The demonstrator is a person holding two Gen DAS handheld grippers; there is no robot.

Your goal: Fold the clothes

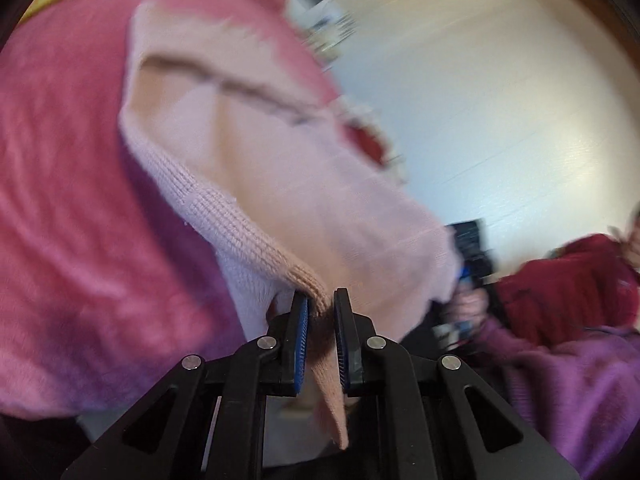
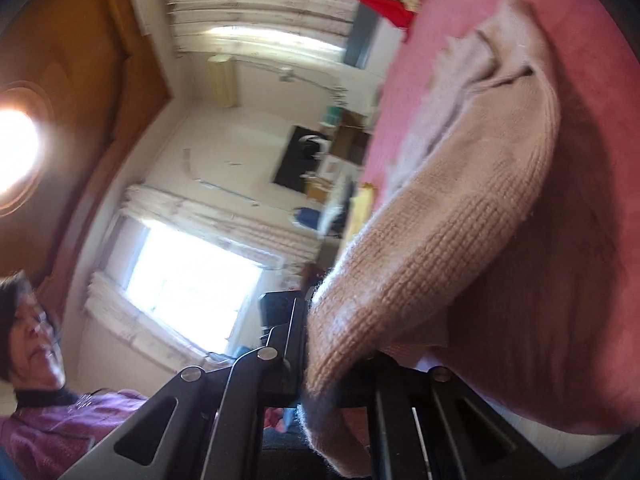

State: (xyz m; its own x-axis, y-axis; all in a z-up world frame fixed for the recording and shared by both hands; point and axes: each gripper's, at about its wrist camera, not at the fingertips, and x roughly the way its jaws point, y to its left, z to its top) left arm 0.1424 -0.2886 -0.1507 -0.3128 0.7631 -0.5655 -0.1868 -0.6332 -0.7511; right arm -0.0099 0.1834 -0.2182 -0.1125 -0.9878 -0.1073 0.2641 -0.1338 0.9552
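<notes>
A pale pink knitted sweater (image 1: 280,184) hangs lifted over a pink fleece bed cover (image 1: 68,200). My left gripper (image 1: 321,312) is shut on the sweater's ribbed edge, and a strip of knit hangs down between its blue pads (image 1: 303,344). In the right wrist view the same sweater (image 2: 448,240) drapes from my right gripper (image 2: 320,344), which is shut on another part of its edge. The cloth hides the right finger there. The sweater stretches from both grippers toward the bed cover (image 2: 592,128).
A person in a purple top (image 2: 52,428) is at the lower left of the right wrist view, and the sleeve (image 1: 580,380) shows in the left wrist view. A bright window (image 2: 192,280), curtains, a wooden wardrobe (image 2: 88,80) and a white wall (image 1: 480,100) surround the bed.
</notes>
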